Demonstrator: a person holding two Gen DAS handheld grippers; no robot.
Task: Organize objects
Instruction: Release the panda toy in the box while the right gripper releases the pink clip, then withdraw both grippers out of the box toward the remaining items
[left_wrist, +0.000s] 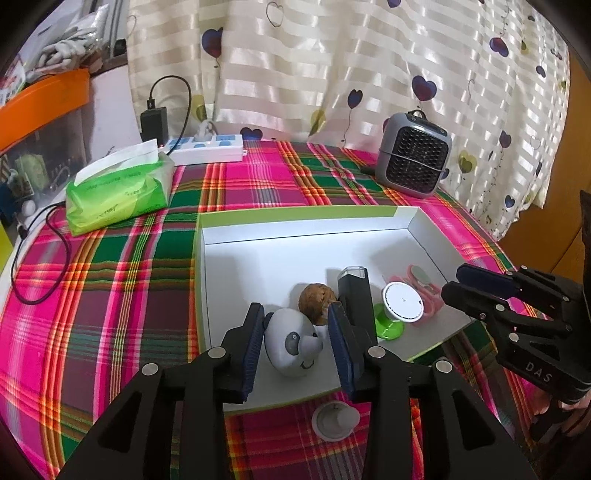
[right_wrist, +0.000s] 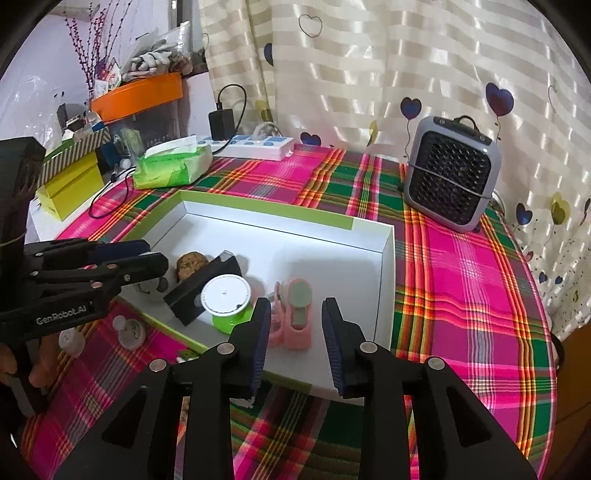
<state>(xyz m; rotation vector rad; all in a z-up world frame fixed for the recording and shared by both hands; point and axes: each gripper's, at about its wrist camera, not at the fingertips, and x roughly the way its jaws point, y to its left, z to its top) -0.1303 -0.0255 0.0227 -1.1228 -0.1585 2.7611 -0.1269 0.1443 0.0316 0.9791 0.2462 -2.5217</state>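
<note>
Two tongs gape, neither gripping: left tongs (left_wrist: 295, 343) straddle the panda (left_wrist: 293, 341), right tongs (right_wrist: 293, 343) straddle the pink clip (right_wrist: 299, 314), both objects resting in the box (left_wrist: 295, 225). Best withdrawn straight, avoiding the walnut (left_wrist: 317, 297) beyond.

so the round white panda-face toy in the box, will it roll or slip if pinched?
Probably apt to roll: the round white panda-face toy has a domed, egg-like body lying tilted on the white box floor. Its glossy surface looks smooth, so it may slip. The left gripper straddles it with jaws open, not touching.
</note>
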